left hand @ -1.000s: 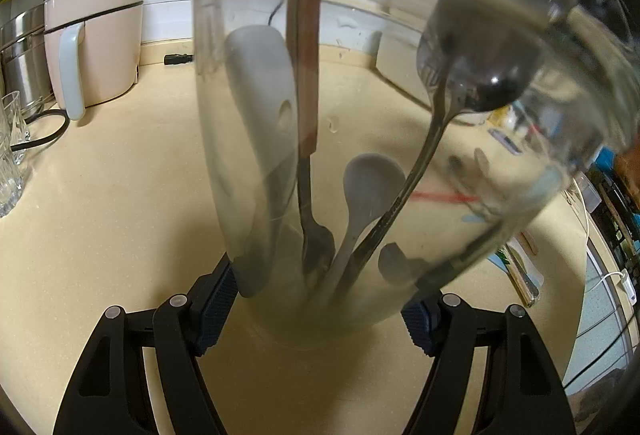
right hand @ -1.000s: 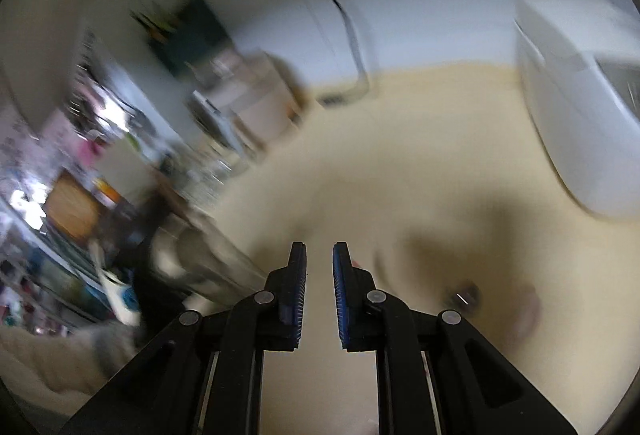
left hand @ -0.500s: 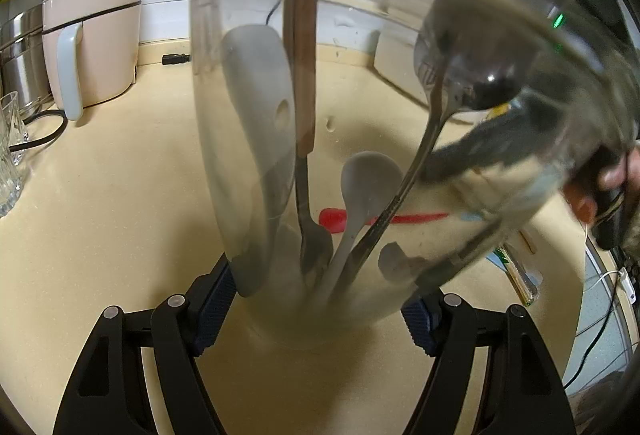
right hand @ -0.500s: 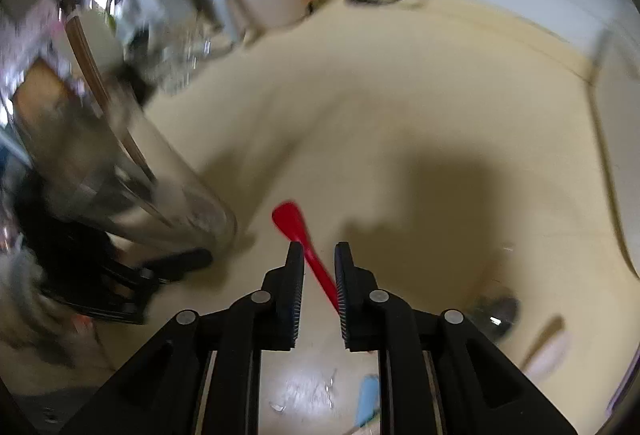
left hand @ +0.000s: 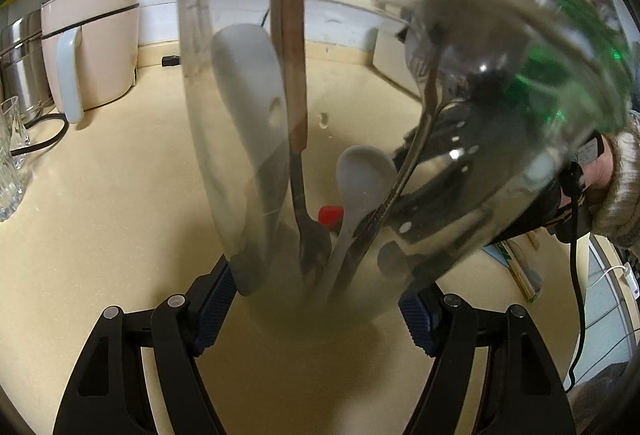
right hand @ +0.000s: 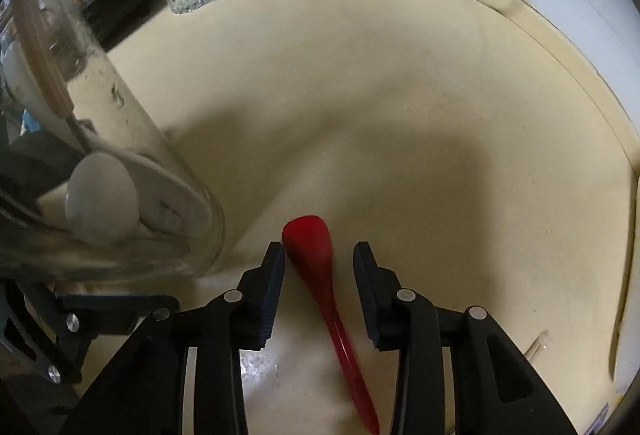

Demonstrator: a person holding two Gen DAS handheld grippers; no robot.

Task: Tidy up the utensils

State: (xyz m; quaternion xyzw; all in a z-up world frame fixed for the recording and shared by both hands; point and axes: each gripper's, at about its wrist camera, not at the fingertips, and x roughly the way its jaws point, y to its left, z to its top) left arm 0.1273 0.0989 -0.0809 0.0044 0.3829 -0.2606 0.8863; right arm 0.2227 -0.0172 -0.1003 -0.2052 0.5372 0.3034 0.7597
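Both grippers work at a cream countertop (right hand: 400, 95). On the right, the right gripper (right hand: 320, 267) stands with its fingers spread apart, straddling a red spoon (right hand: 320, 275) that lies flat on the counter; the spoon's bowl sits between the two blue-padded fingertips and just ahead of them, its handle running back under the tool, and neither pad appears to touch it. On the left, the left gripper (left hand: 316, 299) is clamped around the base of a clear glass jar (left hand: 400, 95), one pad pressed to each side of it. Inside the jar stand a grey spatula (left hand: 248, 95), a wooden-handled fork (left hand: 294, 75), a grey spoon (left hand: 360, 179) and a metal spoon (left hand: 408, 163). Seen through the glass, the red spoon's tip (left hand: 330, 214) shows just beyond the jar's base, with the right tool's dark frame behind it. A pink kettle (left hand: 92, 47) and a cut-glass tumbler (left hand: 10, 163) stand far off to the left gripper's left.

Half a second ago the right gripper's fingers were nearly closed and hung above the spoon's handle; now they are parted and set low on either side of its bowl. The left gripper's hold on the jar is unchanged.
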